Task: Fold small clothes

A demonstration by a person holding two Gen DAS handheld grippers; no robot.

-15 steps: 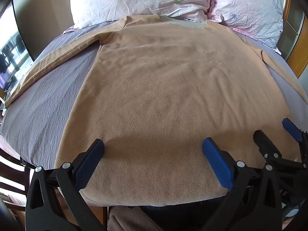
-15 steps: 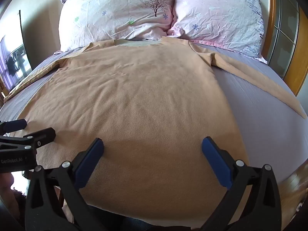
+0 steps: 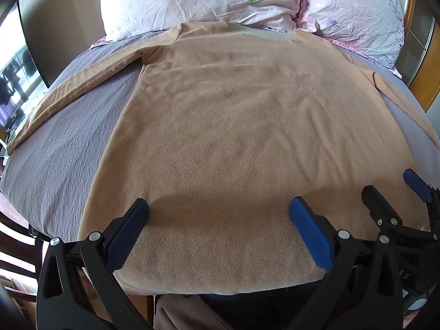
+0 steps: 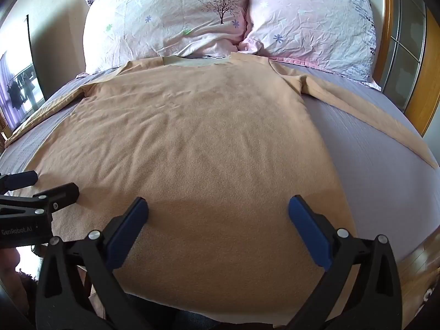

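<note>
Left wrist view: shirt (image 3: 233,137) lies flat, unfolded; left gripper (image 3: 218,214) and right gripper (image 4: 218,214) hover wide at frame bottom; next, probably grasp the hem.

Item count, bed work area

One tan long-sleeved shirt (image 3: 233,137) with two sleeves, a left sleeve (image 3: 68,96) and a right sleeve (image 4: 371,118). Two floral pillows: a left pillow (image 4: 165,19) and a right pillow (image 4: 310,19). One grey bed sheet (image 3: 60,159). Two grippers, a left gripper (image 3: 218,211) and a right gripper (image 4: 218,209), each carrying two blue-padded fingers (image 3: 310,233).
</note>
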